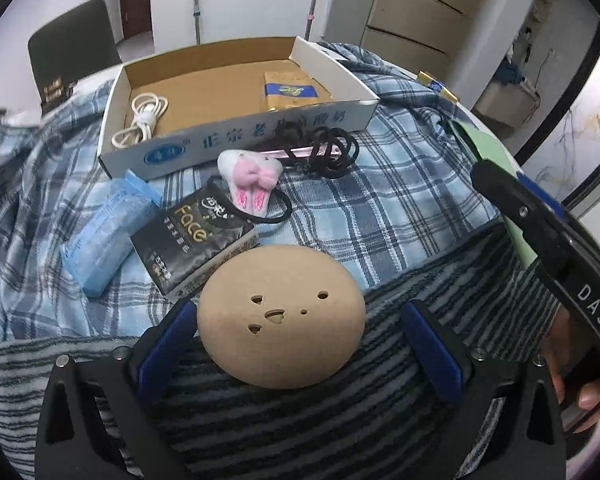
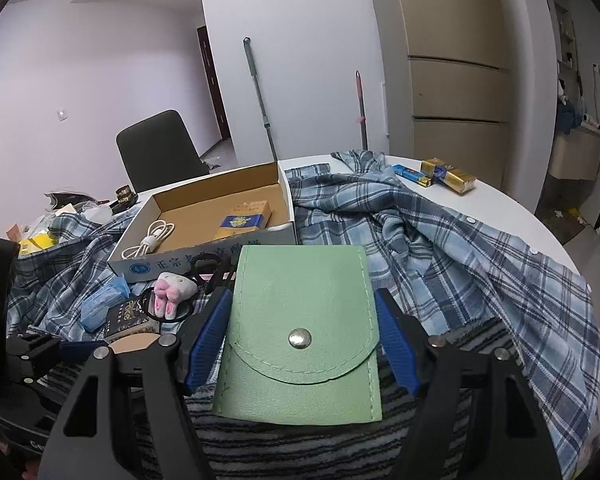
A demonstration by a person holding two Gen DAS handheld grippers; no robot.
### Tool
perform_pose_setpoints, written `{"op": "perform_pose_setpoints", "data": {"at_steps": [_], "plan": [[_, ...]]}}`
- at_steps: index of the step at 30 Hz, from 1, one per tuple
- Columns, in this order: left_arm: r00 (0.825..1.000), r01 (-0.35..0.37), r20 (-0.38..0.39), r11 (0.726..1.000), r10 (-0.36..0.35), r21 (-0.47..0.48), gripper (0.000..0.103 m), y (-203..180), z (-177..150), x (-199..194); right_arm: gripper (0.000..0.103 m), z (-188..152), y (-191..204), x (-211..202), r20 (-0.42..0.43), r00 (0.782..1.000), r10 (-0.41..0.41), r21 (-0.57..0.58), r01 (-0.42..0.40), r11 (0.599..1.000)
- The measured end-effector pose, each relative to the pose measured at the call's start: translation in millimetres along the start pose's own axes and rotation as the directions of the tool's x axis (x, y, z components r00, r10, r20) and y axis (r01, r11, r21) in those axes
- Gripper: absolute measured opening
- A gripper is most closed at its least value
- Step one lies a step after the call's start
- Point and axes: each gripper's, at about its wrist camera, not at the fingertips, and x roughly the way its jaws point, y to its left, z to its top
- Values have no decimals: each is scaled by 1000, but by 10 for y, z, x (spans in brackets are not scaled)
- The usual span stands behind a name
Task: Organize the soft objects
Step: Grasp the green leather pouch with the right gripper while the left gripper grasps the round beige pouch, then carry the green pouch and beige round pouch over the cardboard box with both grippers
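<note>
A tan egg-shaped soft toy [image 1: 282,316] with small cut-out holes lies on a grey striped cloth [image 1: 300,420] between the open jaws of my left gripper [image 1: 296,316]; the left pad is near it, the right pad stands apart. My right gripper [image 2: 302,320] brackets a green snap pouch [image 2: 300,320] lying on the same striped cloth [image 2: 300,452]; its blue pads sit at the pouch's two sides, and contact is unclear. The right gripper also shows at the right in the left wrist view [image 1: 540,232].
An open cardboard box [image 1: 236,136] holds a white cable [image 1: 142,118] and a yellow pack [image 1: 294,94]. On the plaid shirt [image 1: 380,200] lie a pink bunny hair tie [image 1: 248,184], black hair ties [image 1: 328,150], a black Face pack [image 1: 192,240] and a blue tissue pack [image 1: 108,236].
</note>
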Motion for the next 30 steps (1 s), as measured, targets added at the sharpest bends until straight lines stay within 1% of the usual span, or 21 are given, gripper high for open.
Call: {"op": "perform_pose_setpoints", "data": {"at_steps": [1, 3, 4, 10, 12, 13, 14, 16, 17, 19, 20, 22, 23, 25, 27, 30], "plan": [[1000, 9, 1, 1000, -9, -19, 101, 37, -11, -4, 70, 0, -5, 8, -5, 1000, 4, 2, -4, 1000], [1000, 17, 0, 998, -17, -61, 95, 116, -24, 6, 70, -1, -9, 32, -16, 1000, 16, 4, -16, 1000], [1000, 19, -3, 997, -19, -75, 95, 146, -28, 19, 70, -3, -13, 37, -19, 1000, 18, 6, -18, 1000], [1000, -19, -22, 999, 18, -38, 95, 84, -30, 101, 70, -1, -20, 53, -25, 999, 24, 11, -24, 1000], [1000, -15, -15, 999, 14, -42, 94, 98, -38, 99, 70, 3, -20, 56, -27, 999, 25, 10, -25, 1000], [1000, -11, -4, 999, 11, -48, 91, 111, -46, 91, 70, 1, -19, 60, -28, 999, 25, 11, -25, 1000], [1000, -16, 4, 999, 16, -51, 83, 114, -49, 84, 70, 4, -25, 59, -28, 999, 26, 10, -25, 1000], [1000, -11, 19, 999, 12, -49, 82, 117, -60, 59, 70, 4, -27, 64, -30, 999, 28, 12, -28, 1000], [999, -21, 27, 999, 22, -39, 81, 101, -68, 46, 70, 2, -27, 67, -32, 999, 32, 12, -31, 999], [997, -38, 72, 999, 38, -5, 81, 28, -96, -22, 70, -2, -17, 77, -37, 998, 45, 8, -45, 999], [996, -36, 86, 999, 36, 4, 81, 16, -104, -48, 70, -6, 2, 84, -40, 998, 48, 2, -48, 999], [990, -25, 140, 999, 21, 25, 81, -7, -131, -152, 70, -10, 26, 80, -37, 998, 45, -8, -45, 999], [985, -16, 173, 999, 10, 33, 81, -17, -147, -217, 70, -9, 27, 71, -30, 998, 46, -10, -46, 999], [967, -8, 256, 999, -3, 45, 81, -22, -195, -380, 70, -13, 26, 44, -16, 999, 46, -8, -46, 999], [947, -9, 321, 999, -7, 49, 81, -39, -208, -469, 70, -7, 23, 26, -7, 999, 45, -7, -45, 999], [899, -26, 437, 998, -2, 58, 81, -61, -280, -712, 70, -6, 46, 17, -5, 999, 45, -17, -45, 999]]}}
